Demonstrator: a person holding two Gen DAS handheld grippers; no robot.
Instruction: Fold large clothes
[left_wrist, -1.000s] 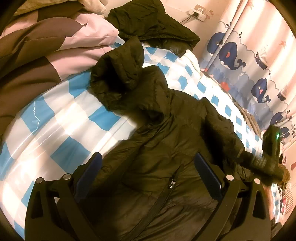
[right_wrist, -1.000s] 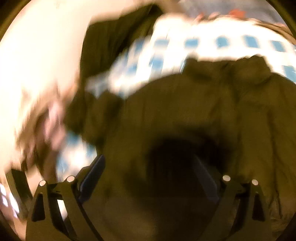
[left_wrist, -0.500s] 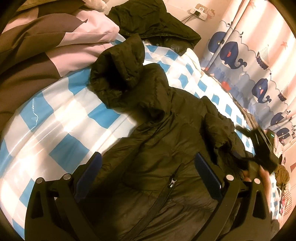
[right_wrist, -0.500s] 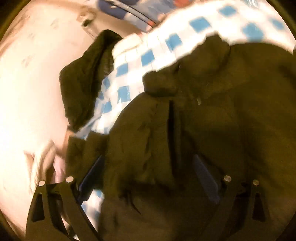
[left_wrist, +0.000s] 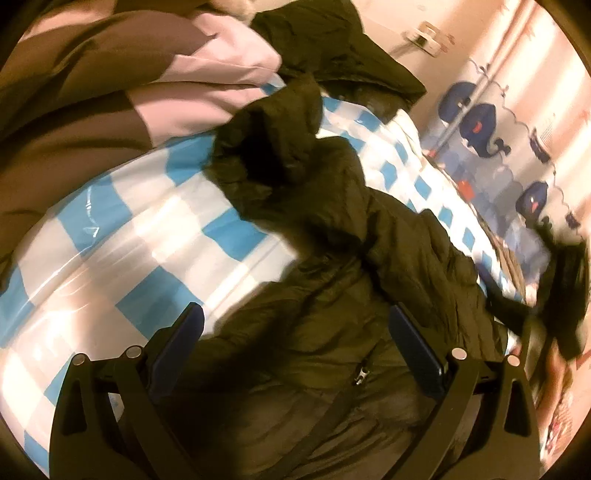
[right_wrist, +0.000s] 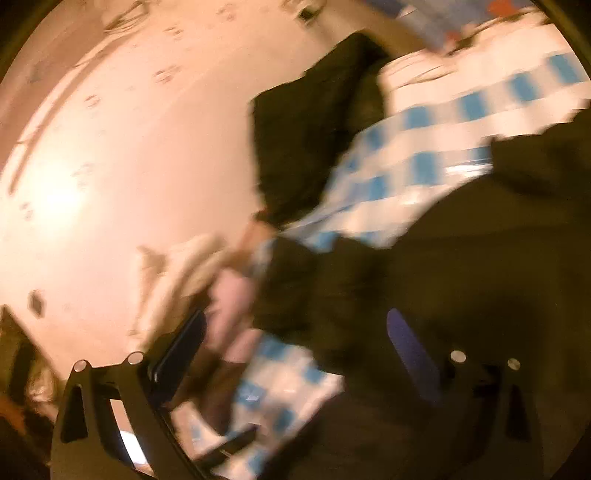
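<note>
Dark olive puffer jacket with a hood (left_wrist: 332, 258) is sprawled front-up on the blue-and-white checked bed sheet (left_wrist: 122, 236), zipper running down the middle; left gripper (left_wrist: 295, 343) hovers over its chest, jaws wide apart, nothing in them; right gripper (right_wrist: 295, 343) is also spread open over the jacket's edge, though that view's pretty blurry; whale-print curtain (left_wrist: 480, 125) hangs beyond the bed.

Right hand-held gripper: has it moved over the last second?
Yes. In the left wrist view the right hand-held gripper now blurs higher against the whale curtain, farther from the jacket.
</note>
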